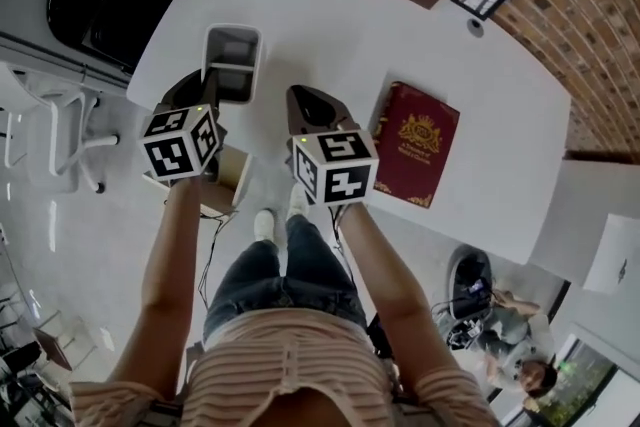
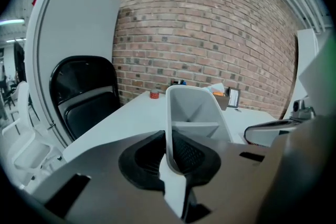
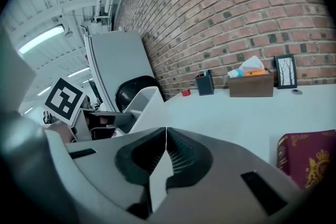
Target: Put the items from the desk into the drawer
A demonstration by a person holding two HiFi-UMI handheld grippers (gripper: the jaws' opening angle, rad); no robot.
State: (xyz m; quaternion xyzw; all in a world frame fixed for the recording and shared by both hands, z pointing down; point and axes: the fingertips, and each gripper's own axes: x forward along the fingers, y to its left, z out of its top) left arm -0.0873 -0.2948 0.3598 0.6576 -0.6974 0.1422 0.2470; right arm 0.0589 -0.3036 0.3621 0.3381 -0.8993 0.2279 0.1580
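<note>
My left hand-held gripper [image 2: 169, 152] is nearly closed, its pads clamped on the near wall of a white bin [image 2: 195, 107]. My right hand-held gripper [image 3: 166, 149] has its jaws together and holds nothing. The bin is plain white plastic, open-topped, with a divider inside. It is at the near left of the white surface [image 1: 330, 25], and a red book [image 1: 415, 143] lies to its right.
</note>
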